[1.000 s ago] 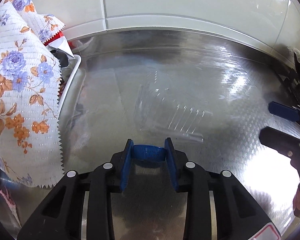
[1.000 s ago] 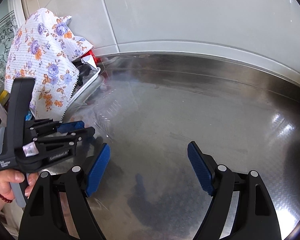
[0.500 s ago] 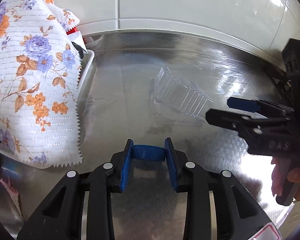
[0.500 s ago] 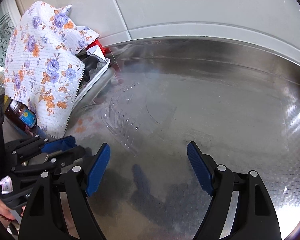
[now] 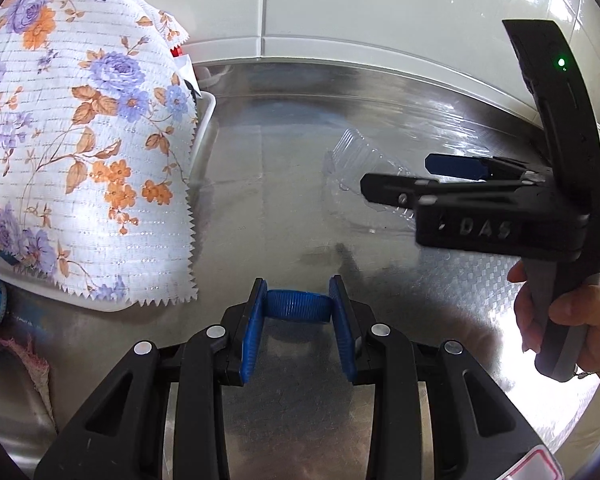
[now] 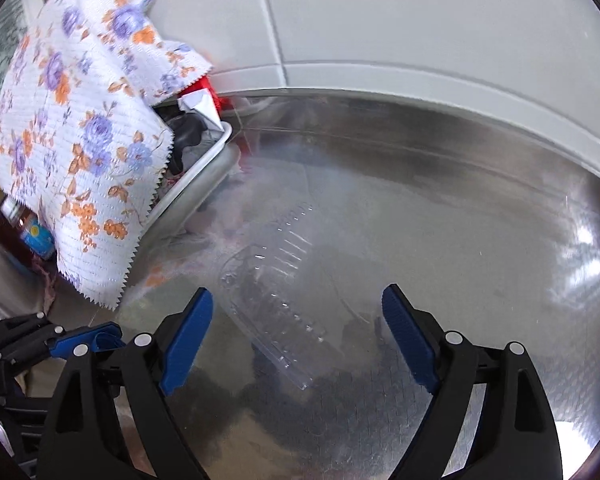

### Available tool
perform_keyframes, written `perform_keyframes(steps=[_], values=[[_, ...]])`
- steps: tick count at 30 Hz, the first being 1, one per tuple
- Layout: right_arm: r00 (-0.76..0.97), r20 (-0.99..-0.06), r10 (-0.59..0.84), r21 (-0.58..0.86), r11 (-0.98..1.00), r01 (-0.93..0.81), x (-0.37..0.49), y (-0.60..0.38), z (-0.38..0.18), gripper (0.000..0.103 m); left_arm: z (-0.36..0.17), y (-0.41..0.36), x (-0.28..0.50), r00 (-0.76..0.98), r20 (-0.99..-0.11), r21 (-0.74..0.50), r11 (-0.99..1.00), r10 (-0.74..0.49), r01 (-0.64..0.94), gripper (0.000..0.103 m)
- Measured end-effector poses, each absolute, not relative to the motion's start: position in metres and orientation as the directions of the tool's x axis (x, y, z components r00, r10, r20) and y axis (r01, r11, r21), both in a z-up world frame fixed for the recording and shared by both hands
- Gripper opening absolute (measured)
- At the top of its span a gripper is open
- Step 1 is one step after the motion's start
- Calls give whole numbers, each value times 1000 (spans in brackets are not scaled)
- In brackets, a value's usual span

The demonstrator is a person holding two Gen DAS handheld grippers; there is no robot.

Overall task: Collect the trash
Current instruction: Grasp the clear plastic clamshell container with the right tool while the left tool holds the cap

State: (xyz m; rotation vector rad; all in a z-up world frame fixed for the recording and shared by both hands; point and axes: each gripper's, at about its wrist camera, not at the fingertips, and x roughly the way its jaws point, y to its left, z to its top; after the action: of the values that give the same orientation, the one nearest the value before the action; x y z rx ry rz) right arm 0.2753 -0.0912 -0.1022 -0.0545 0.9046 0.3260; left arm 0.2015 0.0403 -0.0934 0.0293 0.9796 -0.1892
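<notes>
Between the left gripper's [image 5: 298, 312] closed pads sits a blue cap [image 5: 298, 306]; only the right view shows the right gripper [image 6: 296, 334] gaping over a clear plastic box [image 6: 278, 296].

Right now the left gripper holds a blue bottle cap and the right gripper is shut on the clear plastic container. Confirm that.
Partly wrong. The right gripper is open, its jaws wide apart over the clear plastic container, as the right wrist view shows. The left gripper does hold the blue bottle cap.

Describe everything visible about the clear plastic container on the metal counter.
The clear ribbed plastic clamshell container looks thin, transparent and empty. It lies at an angle on the steel counter, beside the floral-cloth-covered tray. The open right hand-held gripper frames its near end; no pad visibly touches it.
</notes>
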Motion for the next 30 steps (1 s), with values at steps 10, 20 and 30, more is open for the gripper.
perform_keyframes(steps=[10, 20, 30], values=[[578, -796, 178, -36, 940, -340, 285, -76, -116, 58, -92, 48, 196, 543, -829, -59, 986, -135, 156, 32], [605, -763, 228, 72, 960, -270, 284, -106, -99, 45, -81, 51, 198, 548, -824, -64, 985, -142, 159, 32], [593, -744, 306, 222, 952, -213, 274, -140, -91, 36, -80, 37, 198, 546, -824, -64, 981, -155, 183, 32]])
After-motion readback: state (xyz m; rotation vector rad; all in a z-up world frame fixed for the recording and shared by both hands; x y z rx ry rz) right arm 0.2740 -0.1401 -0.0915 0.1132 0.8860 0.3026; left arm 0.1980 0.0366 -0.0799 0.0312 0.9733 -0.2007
